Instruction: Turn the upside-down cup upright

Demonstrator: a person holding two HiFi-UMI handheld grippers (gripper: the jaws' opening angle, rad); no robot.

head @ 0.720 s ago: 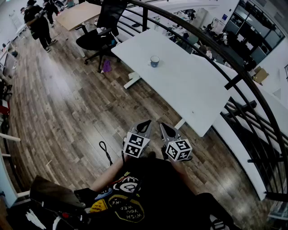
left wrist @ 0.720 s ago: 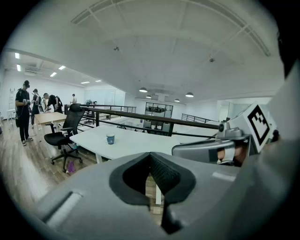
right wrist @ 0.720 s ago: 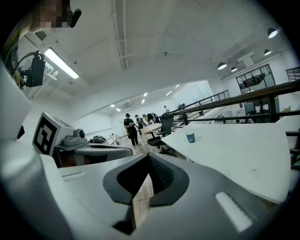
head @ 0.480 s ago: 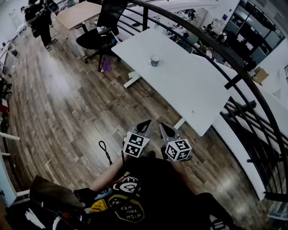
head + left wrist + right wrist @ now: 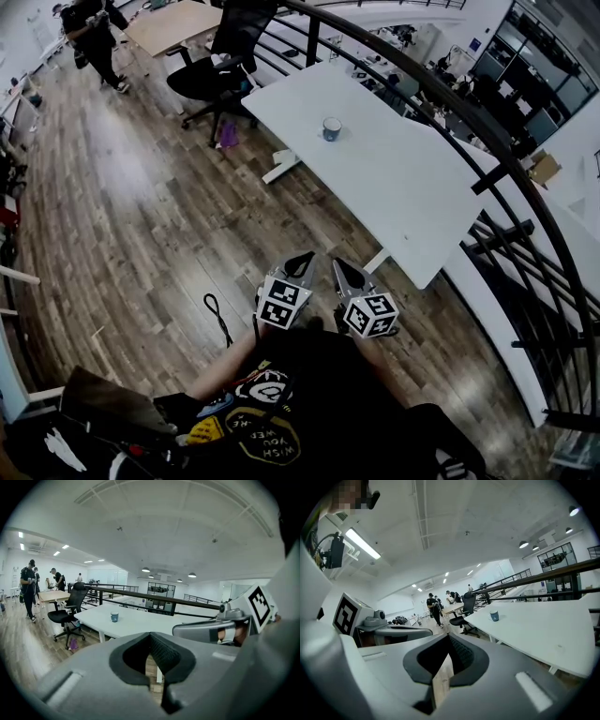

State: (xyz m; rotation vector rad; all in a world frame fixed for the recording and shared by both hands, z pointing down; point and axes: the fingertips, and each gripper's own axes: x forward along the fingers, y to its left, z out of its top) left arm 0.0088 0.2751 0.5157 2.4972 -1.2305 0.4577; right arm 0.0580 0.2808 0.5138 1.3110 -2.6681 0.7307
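Note:
A small blue cup (image 5: 332,128) stands alone on the long white table (image 5: 403,187), far ahead of me; it is too distant to tell which way up it is. The same cup (image 5: 114,616) appears small in the left gripper view, and the cup (image 5: 494,616) also in the right gripper view. My left gripper (image 5: 304,259) and right gripper (image 5: 339,266) are held side by side close to my body, over the wooden floor and short of the table's near corner. Both are shut with nothing between the jaws.
A black office chair (image 5: 220,66) stands at the table's far left end, with a purple object (image 5: 228,136) on the floor beside it. A dark railing (image 5: 487,159) curves behind the table. People (image 5: 94,28) stand far off by a wooden table (image 5: 173,23). A black cord (image 5: 217,314) lies on the floor.
The head view has shifted slightly, so table and cup sit a little more to the right. Both grippers stay where they were. The distant people have moved about.

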